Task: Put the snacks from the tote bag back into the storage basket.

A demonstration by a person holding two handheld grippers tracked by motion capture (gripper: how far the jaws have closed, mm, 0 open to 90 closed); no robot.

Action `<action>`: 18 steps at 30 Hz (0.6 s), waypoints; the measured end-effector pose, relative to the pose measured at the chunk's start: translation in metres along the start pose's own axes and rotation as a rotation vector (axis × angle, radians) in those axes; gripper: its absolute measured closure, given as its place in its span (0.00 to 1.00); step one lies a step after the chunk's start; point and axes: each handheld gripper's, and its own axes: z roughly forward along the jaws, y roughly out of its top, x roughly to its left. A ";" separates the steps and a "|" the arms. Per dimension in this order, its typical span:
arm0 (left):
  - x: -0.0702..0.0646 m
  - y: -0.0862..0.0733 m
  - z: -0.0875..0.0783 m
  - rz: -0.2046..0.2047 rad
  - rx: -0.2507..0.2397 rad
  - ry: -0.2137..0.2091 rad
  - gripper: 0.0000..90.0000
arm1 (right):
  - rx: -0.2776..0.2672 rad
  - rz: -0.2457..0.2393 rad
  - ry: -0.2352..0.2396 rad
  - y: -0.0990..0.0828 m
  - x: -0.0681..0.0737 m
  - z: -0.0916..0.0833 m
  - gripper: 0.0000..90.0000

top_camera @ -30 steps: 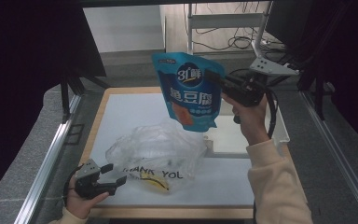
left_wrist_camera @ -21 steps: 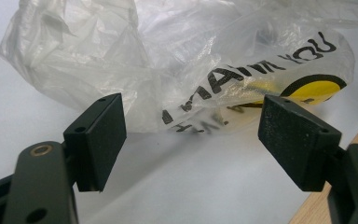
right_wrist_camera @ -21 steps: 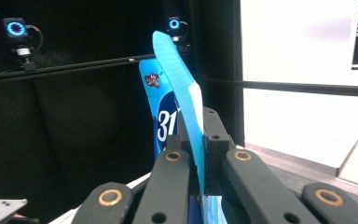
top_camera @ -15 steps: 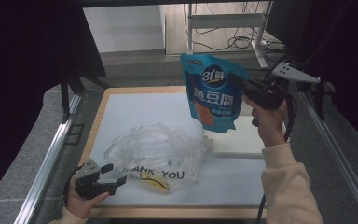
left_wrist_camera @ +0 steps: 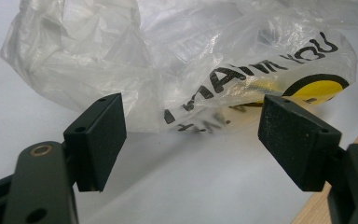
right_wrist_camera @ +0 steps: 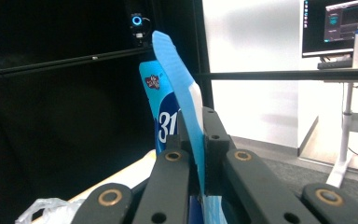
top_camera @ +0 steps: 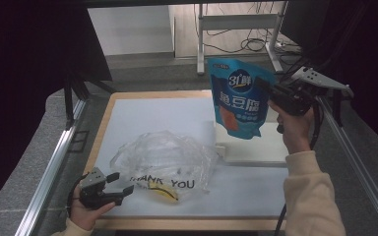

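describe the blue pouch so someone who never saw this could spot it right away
Start at the white mat on the wooden-edged table and look above its far right part. There the blue pouch hangs in the air, pinched at its edge by the right hand-held gripper. Unlike the clear crumpled "THANK YOU" bag, it is opaque with white lettering.

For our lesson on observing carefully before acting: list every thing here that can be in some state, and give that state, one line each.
Blue printed snack pouch: sealed, lifted off the table, hanging upright from its edge.
Clear crumpled plastic bag with THANK YOU print: lying on the white mat, untouched.
Right gripper: fingers shut on the pouch's edge.
Left gripper: fingers open, close to the bag.
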 end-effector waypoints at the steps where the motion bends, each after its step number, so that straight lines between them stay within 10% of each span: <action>1: 0.000 0.000 0.000 0.000 0.000 0.000 0.26 | 0.001 0.002 -0.002 -0.001 -0.002 0.000 0.99; 18: 0.000 0.000 0.000 -0.001 0.001 0.011 0.26 | 0.070 0.021 -0.015 -0.024 -0.028 0.014 0.99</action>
